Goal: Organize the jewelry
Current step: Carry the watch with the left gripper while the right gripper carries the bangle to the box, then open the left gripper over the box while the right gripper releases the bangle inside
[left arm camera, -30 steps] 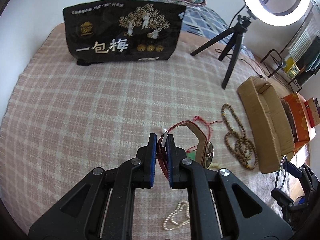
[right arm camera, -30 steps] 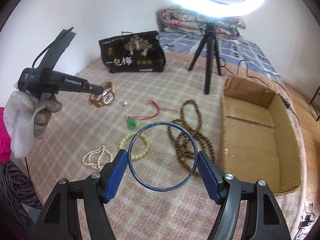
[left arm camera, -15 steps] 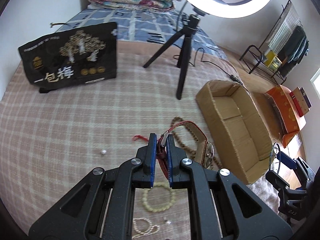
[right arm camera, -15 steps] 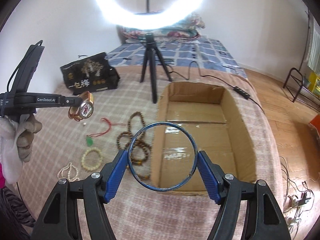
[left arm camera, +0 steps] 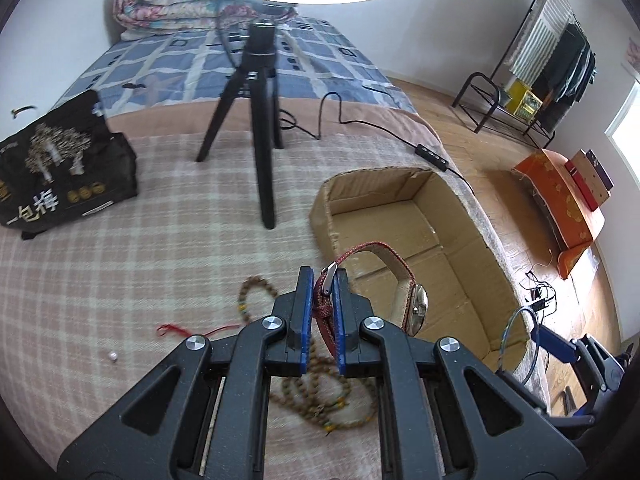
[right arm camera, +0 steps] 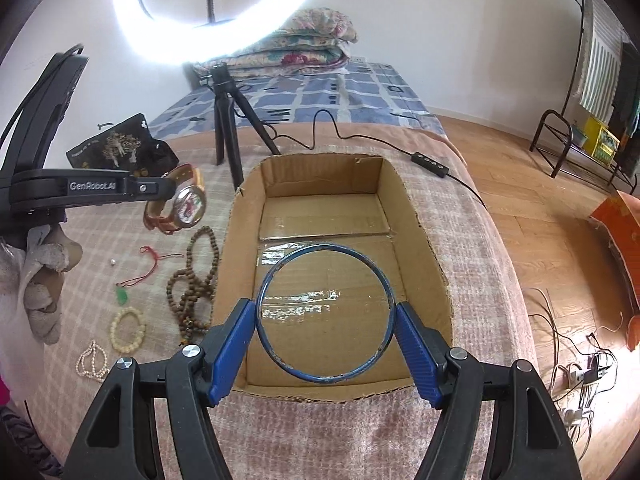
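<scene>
My left gripper (left arm camera: pixel 321 312) is shut on the red strap of a wristwatch (left arm camera: pixel 412 300) and holds it in the air just left of the open cardboard box (left arm camera: pixel 460 216). The watch (right arm camera: pixel 188 206) also shows in the right wrist view. My right gripper (right arm camera: pixel 325 344) is shut on a thin blue bangle (right arm camera: pixel 280 354) and holds it over the near end of the box (right arm camera: pixel 424 240). On the plaid bedcover lie a brown bead necklace (right arm camera: pixel 192 288), a red cord with a green pendant (right arm camera: pixel 122 296), a cream bead bracelet (right arm camera: pixel 127 330) and a pearl strand (right arm camera: pixel 91 362).
A black tripod (left arm camera: pixel 260 120) with a ring light stands behind the box, its cable (right arm camera: pixel 430 160) trailing right. A black printed bag (left arm camera: pixel 60 168) lies at the back left. A small loose bead (right arm camera: pixel 113 262) lies on the cover. The bed edge and wooden floor are on the right.
Both grippers have moved right toward the box. The bangle now hangs over the box's near end, and the watch has come up to the box's left wall.
</scene>
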The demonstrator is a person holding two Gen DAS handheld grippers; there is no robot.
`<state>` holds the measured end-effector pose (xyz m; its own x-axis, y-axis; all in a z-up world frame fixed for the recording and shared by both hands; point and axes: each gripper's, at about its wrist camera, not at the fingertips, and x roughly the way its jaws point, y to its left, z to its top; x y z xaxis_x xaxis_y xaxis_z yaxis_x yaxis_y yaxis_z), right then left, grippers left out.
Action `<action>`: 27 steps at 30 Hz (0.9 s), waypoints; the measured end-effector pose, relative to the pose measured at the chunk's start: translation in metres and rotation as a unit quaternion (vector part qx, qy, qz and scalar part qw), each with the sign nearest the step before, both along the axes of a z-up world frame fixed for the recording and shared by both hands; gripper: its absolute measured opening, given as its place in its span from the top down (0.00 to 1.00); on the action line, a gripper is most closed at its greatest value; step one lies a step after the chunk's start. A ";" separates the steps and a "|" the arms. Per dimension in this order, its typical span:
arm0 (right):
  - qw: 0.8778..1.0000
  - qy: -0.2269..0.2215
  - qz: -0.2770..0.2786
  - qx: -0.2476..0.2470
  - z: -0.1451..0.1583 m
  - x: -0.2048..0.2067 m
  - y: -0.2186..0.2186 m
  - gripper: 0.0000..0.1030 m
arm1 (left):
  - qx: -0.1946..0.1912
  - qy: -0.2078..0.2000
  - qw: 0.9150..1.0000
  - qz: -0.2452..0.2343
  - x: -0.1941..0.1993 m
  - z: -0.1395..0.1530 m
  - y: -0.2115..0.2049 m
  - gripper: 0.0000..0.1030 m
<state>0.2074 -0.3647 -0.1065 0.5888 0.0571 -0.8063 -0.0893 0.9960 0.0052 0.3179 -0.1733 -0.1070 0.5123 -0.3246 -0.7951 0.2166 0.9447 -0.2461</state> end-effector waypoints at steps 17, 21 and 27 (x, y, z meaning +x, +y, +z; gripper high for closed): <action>1.000 0.005 0.006 -0.008 -0.006 0.002 0.002 0.18 | 0.005 -0.014 0.999 -0.035 0.007 0.005 -0.044 0.70; 1.000 0.002 0.008 -0.007 -0.005 0.002 0.004 0.18 | 0.005 -0.019 0.999 -0.028 0.004 0.009 -0.035 0.70; 1.000 -0.004 0.008 -0.008 -0.001 0.000 0.007 0.18 | 0.005 -0.025 1.000 -0.013 -0.002 0.015 -0.018 0.70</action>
